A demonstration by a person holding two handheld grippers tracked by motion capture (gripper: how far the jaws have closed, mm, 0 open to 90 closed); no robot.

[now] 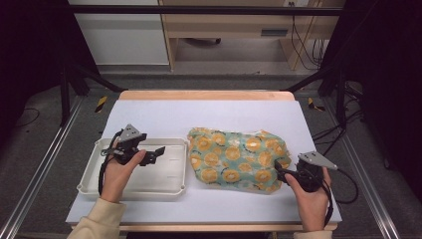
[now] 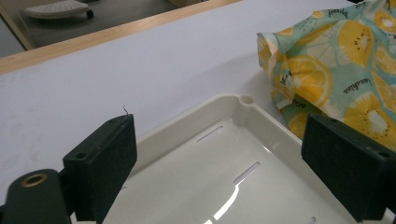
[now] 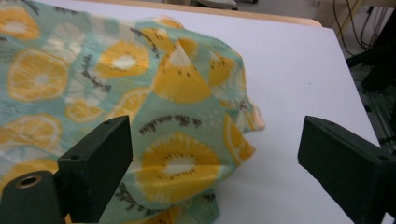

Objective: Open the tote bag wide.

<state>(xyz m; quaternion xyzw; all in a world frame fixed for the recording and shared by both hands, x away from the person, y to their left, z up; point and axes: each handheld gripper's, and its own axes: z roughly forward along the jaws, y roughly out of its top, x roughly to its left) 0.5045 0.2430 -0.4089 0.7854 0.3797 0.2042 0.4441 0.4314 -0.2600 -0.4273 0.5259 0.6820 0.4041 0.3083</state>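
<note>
A folded cloth (image 1: 236,158) printed with orange slices on pale green lies on the white table cover, right of centre. A shallow cream tray (image 1: 94,169) sits to its left. My left gripper (image 1: 158,152) hovers open over the tray, its jaws wide apart, with the tray's far corner (image 2: 245,99) and the cloth edge (image 2: 327,70) ahead of it. My right gripper (image 1: 276,170) stands open at the cloth's right front corner; the cloth corner (image 3: 187,163) lies between its spread jaws, untouched.
The white cover (image 1: 209,117) ends at a wooden table edge (image 1: 206,94) at the back. Black frame legs (image 1: 64,89) and cables (image 1: 343,129) stand beyond the table's sides. Bare cover lies behind the tray and the cloth.
</note>
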